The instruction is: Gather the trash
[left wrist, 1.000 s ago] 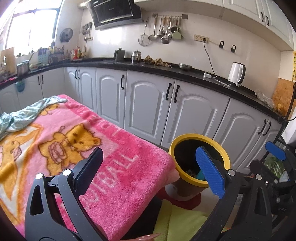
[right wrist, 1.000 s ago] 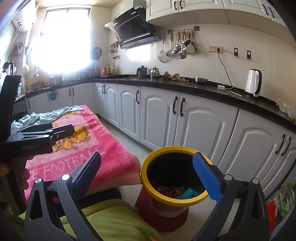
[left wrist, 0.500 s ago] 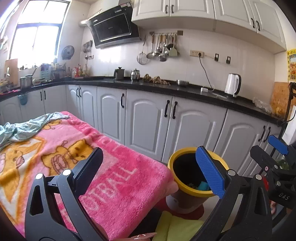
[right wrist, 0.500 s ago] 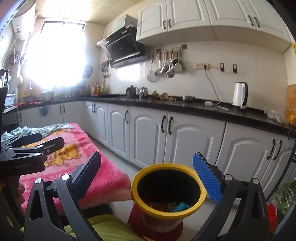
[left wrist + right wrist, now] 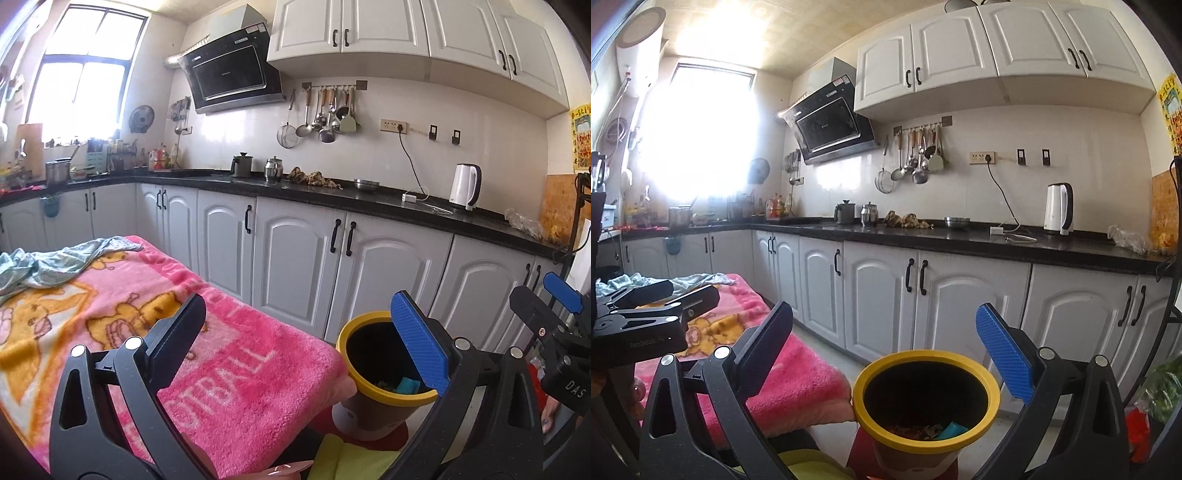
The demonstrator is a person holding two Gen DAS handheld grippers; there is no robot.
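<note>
A yellow-rimmed trash bin (image 5: 360, 325) (image 5: 925, 357) stands on the floor beside the table, with scraps and a teal piece of trash (image 5: 951, 431) at its bottom. My left gripper (image 5: 299, 332) is open and empty, raised over the pink blanket's near corner, with the bin behind its blue finger. The right gripper (image 5: 884, 338) is open and empty too, held above and in front of the bin's mouth. In the left wrist view the right gripper (image 5: 554, 299) shows at the right edge. The left gripper (image 5: 665, 295) appears at the left of the right wrist view.
A pink cartoon blanket (image 5: 110, 314) covers the table, with a pale green cloth (image 5: 44, 262) at its far end. White cabinets (image 5: 295, 258) under a black counter (image 5: 332, 194) run behind. A kettle (image 5: 466, 185) stands on the counter. Yellow-green fabric (image 5: 351, 458) lies below me.
Both grippers have tilted upward, so the bin and table sit lower in each view and more wall and upper cabinets show. Both stay open and empty.
</note>
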